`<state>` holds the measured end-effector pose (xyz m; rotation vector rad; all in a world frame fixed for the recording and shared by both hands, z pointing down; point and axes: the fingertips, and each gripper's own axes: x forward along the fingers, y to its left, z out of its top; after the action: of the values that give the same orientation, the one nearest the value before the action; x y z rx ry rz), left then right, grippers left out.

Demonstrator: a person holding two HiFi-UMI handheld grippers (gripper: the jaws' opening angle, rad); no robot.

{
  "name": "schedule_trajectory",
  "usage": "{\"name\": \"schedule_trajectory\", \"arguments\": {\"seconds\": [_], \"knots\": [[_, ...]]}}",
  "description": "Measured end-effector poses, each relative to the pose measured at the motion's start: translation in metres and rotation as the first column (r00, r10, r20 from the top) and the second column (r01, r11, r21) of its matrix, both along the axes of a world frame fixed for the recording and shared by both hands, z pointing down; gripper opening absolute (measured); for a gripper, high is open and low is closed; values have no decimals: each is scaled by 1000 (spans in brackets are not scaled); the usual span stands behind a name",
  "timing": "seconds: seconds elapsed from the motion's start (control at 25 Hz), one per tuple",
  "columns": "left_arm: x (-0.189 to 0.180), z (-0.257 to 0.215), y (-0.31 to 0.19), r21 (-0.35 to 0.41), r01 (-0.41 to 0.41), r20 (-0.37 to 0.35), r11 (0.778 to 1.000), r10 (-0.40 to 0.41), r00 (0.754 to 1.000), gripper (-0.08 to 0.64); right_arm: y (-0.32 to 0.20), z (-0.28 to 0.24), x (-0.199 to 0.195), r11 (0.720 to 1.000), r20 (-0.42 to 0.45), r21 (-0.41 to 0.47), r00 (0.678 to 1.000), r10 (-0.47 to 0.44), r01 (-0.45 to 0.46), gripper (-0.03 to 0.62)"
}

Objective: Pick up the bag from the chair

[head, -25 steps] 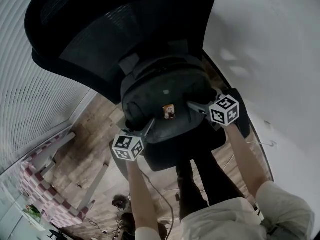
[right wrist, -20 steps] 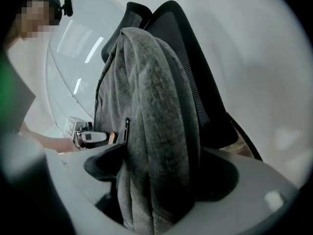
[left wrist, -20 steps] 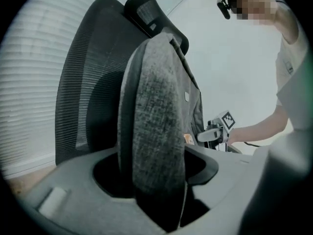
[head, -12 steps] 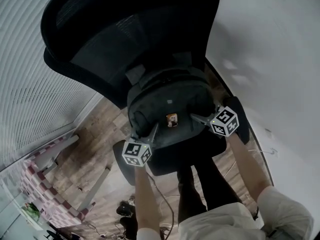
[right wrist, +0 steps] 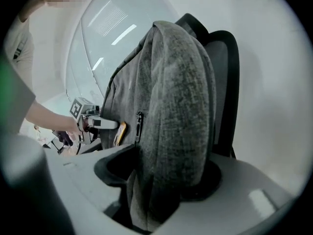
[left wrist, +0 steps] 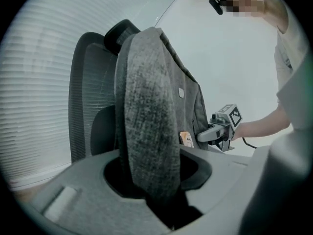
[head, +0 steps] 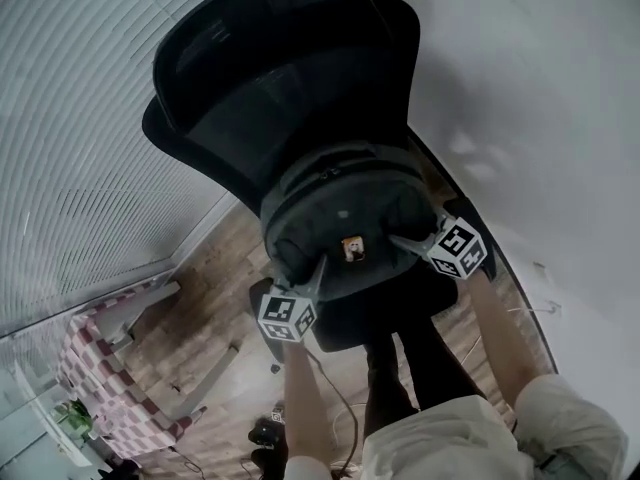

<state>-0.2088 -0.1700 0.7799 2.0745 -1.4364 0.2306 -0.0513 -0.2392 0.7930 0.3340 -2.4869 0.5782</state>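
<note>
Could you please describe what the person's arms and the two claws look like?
The left claw and the right claw are pale grey with long, slim jaws, and each carries a white cube printed with black square markers. The forearms are bare; a pale short sleeve covers the right upper arm.

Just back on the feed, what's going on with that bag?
A person grips the grey fabric backpack from both sides: the left gripper and the right gripper are each clamped on its padded edge. It is upright in front of the black mesh office chair; whether it has left the seat is unclear.
</note>
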Motion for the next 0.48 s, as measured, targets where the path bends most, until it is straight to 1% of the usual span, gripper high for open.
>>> {"name": "schedule_trajectory", "arguments": {"seconds": [0.12,0.2,0.4,0.48], "knots": [[-3,-32,10,7,5,-12,1000,-5,1000,133,7,-34,-6,999,-4,23,1000,-26,27,273],[-1,-55,19,16,2,-8,1000,-2,1000,129,15,-57,-6,999,0,32,1000,-31,31,273],[5,-115,27,62,-31,-2,998,32,1000,126,26,-119,0,996,15,88,1000,-18,16,273],[5,-137,38,70,-34,2,997,34,999,126,37,-141,0,995,15,98,1000,-10,9,273]]}}
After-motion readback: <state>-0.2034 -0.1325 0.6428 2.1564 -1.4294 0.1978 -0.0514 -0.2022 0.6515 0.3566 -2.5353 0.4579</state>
